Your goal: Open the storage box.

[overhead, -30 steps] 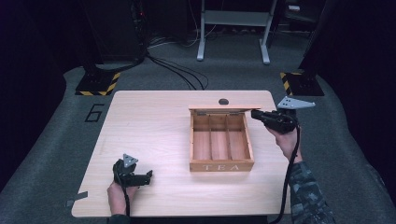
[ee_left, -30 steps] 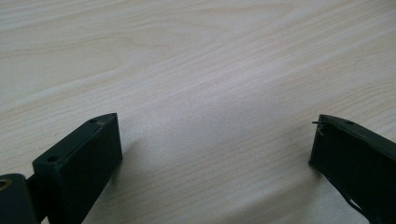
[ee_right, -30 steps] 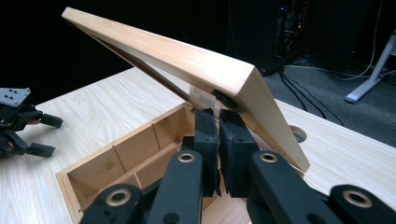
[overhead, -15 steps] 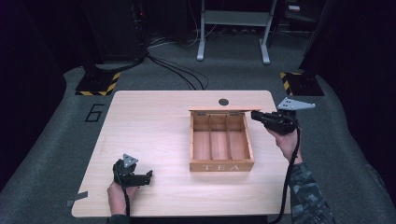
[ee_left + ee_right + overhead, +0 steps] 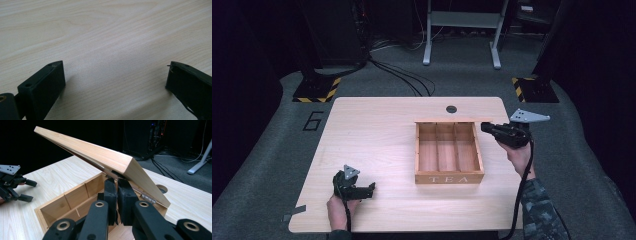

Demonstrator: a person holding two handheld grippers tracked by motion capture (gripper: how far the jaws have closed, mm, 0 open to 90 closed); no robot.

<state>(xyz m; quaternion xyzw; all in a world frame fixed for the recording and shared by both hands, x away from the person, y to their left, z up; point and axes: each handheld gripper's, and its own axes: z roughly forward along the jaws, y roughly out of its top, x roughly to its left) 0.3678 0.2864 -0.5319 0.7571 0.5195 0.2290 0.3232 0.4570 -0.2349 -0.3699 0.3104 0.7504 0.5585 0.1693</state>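
High view: wooden tea box (image 5: 449,172) sits right of centre on the table (image 5: 377,135), lid (image 5: 447,119) raised at its far edge; right gripper (image 5: 486,128) at the lid's right end, left gripper (image 5: 371,190) near the front-left corner, well apart from box. Left gripper view: jaws wide open over bare tabletop (image 5: 110,37), holding nothing. Right gripper view: jaws nearly closed, pinching the lid's (image 5: 100,157) edge above the compartments (image 5: 72,200).
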